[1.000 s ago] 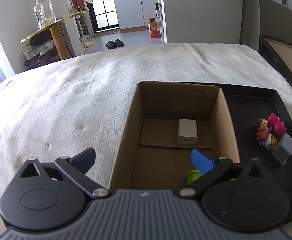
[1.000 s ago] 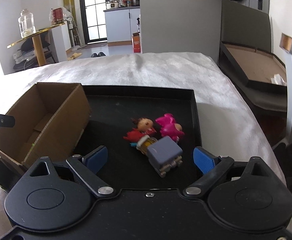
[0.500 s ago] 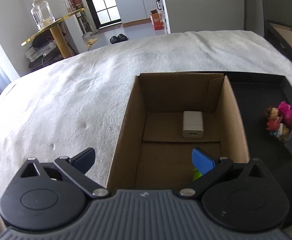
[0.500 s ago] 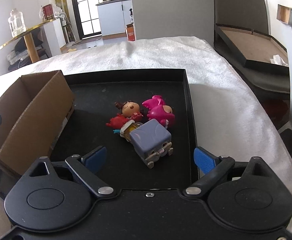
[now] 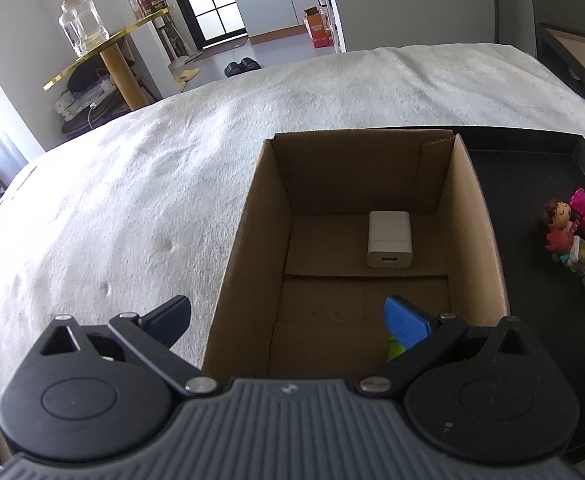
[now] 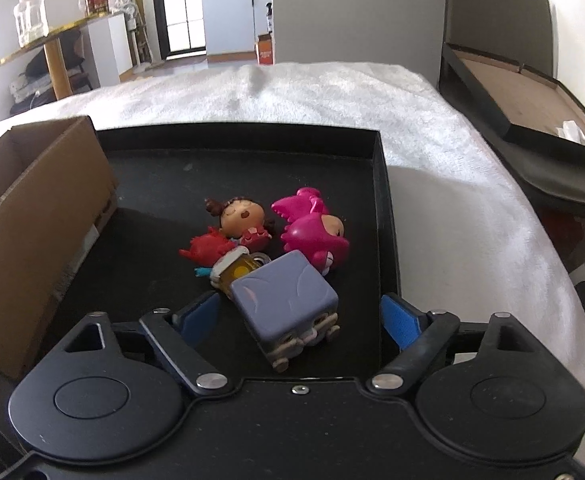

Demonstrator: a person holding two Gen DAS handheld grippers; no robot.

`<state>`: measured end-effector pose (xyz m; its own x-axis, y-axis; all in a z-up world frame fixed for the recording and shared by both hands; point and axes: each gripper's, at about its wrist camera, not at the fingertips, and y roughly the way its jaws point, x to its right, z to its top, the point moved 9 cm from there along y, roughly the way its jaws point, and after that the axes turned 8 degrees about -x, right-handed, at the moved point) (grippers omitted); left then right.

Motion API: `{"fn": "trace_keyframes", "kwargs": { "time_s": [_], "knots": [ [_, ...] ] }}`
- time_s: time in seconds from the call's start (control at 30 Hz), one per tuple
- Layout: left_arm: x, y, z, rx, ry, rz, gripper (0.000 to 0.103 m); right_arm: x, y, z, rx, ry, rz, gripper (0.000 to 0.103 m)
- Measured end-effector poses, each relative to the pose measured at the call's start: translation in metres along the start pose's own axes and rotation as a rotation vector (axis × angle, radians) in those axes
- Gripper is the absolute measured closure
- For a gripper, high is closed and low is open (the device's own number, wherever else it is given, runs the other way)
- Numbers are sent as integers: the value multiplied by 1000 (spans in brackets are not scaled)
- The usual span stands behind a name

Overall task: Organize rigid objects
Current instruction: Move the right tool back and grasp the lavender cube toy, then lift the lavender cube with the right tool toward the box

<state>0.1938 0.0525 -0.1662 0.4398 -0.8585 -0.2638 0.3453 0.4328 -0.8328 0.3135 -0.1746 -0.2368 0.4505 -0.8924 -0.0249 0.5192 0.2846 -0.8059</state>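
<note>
So far only the charger (image 5: pixel 390 239) lies boxed; four toys wait on the tray (image 6: pixel 384 208), both my jaws apart, empty.

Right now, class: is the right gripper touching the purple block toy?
Apart. The right wrist view shows dark tray on either side of the purple block toy, between it and the open right gripper.

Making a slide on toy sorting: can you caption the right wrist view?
Open right gripper closes in on a purple block toy among figurines in a black tray.
</note>
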Motion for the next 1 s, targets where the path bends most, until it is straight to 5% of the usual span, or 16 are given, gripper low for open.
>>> {"fn": "trace_keyframes", "kwargs": {
  "time_s": [0.1, 0.2, 1.0],
  "knots": [
    [1, -1, 0, 5, 4, 4, 1, -1, 7, -2, -21, -14, 14, 51],
    [1, 0, 0, 2, 1, 2, 1, -4, 5, -4, -24, -38, -8, 58],
    [-19, -10, -2, 53, -71, -67, 1, -35, -45, 26, 78, -63, 7, 60]
  ]
}}
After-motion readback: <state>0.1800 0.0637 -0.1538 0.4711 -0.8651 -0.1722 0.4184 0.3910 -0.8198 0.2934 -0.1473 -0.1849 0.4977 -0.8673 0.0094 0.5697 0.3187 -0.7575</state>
